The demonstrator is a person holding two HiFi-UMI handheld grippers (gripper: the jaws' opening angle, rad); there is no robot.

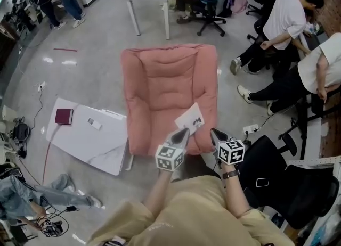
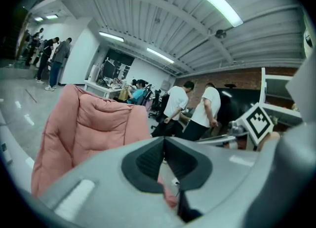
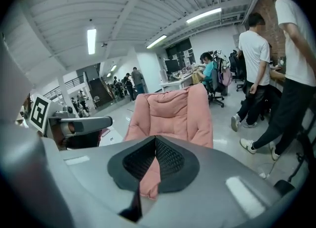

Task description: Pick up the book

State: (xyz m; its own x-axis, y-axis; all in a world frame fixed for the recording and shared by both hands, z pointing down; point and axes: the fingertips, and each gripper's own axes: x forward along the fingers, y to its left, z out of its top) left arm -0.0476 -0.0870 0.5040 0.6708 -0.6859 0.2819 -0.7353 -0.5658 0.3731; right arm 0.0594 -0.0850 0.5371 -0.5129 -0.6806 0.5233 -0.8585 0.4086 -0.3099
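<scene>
Book (image 1: pixel 190 118): white, flat on pink cushion (image 1: pixel 160 80), just beyond tip of left claw (image 1: pixel 183 132) (closed, empty). Right claw (image 1: pixel 215 133) nearby, likewise closed on nothing.

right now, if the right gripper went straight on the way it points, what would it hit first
Probably the pink chair: it fills the line past the shut jaws of the right gripper. From the head view the white book lies just ahead of the tips, so it may come first; depth unclear.

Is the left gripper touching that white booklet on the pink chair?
Cannot tell. Head view: left gripper overlaps the white booklet at its edge; height unclear.
</scene>
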